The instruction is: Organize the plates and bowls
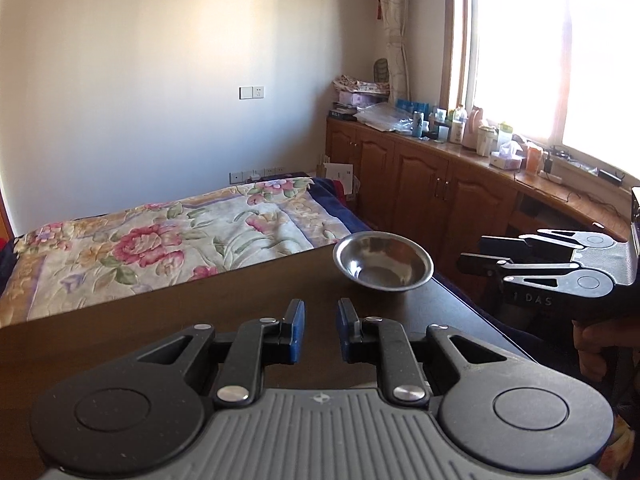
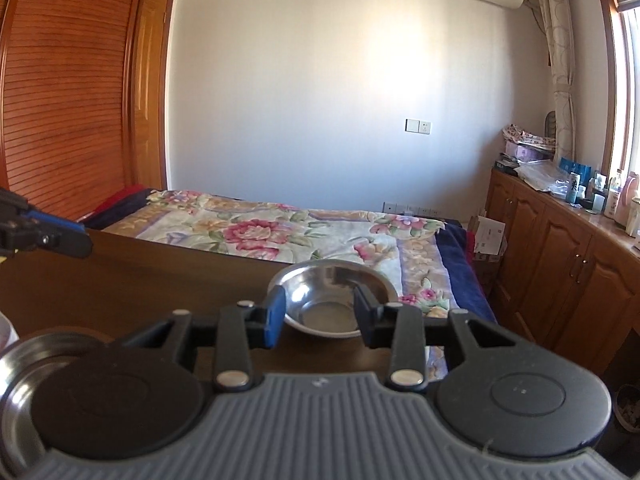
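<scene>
A steel bowl (image 1: pixel 383 260) stands upright near the far right corner of the dark wooden table (image 1: pixel 200 320). My left gripper (image 1: pixel 321 326) hovers over the table short of the bowl, open by a narrow gap and holding nothing. My right gripper (image 1: pixel 474 252) comes in from the right, just clear of the bowl's rim. In the right wrist view it (image 2: pixel 320 312) is open, with the bowl (image 2: pixel 332 300) showing between and beyond its fingers. A second steel dish (image 2: pixel 24 380) lies at the lower left, mostly hidden by the gripper body. The left gripper (image 2: pixel 82 237) shows at the left edge.
A bed with a floral blanket (image 1: pixel 160 240) lies just beyond the table's far edge. Wooden cabinets (image 1: pixel 420 176) topped with bottles run along the right under the window. A hand (image 1: pixel 592 344) grips the right tool. A slatted wardrobe (image 2: pixel 72 100) stands at the left.
</scene>
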A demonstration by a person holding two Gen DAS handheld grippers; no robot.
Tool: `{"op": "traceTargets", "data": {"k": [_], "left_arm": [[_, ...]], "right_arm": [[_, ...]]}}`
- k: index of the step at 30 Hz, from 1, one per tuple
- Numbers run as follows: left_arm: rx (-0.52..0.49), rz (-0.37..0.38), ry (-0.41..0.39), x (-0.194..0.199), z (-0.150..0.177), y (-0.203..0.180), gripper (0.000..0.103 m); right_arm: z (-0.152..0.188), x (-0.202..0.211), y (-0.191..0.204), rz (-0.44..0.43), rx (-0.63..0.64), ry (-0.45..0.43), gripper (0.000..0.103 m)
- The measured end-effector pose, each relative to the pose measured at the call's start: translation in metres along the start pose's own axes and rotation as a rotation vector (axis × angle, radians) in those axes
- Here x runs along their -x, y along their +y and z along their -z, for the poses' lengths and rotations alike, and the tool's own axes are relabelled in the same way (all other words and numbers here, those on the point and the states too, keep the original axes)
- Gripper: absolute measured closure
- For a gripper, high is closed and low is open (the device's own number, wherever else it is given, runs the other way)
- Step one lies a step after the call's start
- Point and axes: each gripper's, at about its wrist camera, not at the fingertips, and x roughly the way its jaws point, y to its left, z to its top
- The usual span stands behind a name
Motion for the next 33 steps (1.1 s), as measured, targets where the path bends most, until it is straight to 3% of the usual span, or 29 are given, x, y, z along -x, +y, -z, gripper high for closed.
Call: {"op": "traceTargets", "data": {"k": [2,4,8,10,19,26,33], "left_arm": [[-0.004,-0.001,0.007,-0.007,-0.003,0.0,0.074],[-0.01,-0.001,0.015,-0.016,-0.008,0.001,0.059],[-0.013,0.004,0.03,-0.034,-0.013,0.0,0.042],[-0.013,0.005,0.032,-0.043,-0.017,-0.002,0.028],[-0.093,0.06,0.071,-0.09,-0.036,-0.022,0.028],[-0.086,0.097,0.156,-0.125,-0.036,-0.024,0.053],[-0.093,0.115,0.208,-0.151,-0.041,-0.023,0.055]], "right_arm": [[0.0,-0.005,-0.001,-0.002,0.001,0.002,0.064],[0.0,-0.011,-0.005,-0.003,-0.005,0.003,0.062],[0.002,-0.022,-0.015,-0.004,-0.026,0.007,0.056],[0.003,-0.028,-0.02,0.002,-0.039,0.008,0.054],[0.005,-0.048,-0.038,0.038,-0.1,0.042,0.046],[0.012,-0.063,-0.051,0.035,-0.151,0.111,0.046],[0.017,-0.073,-0.055,0.008,-0.203,0.162,0.046]]}}
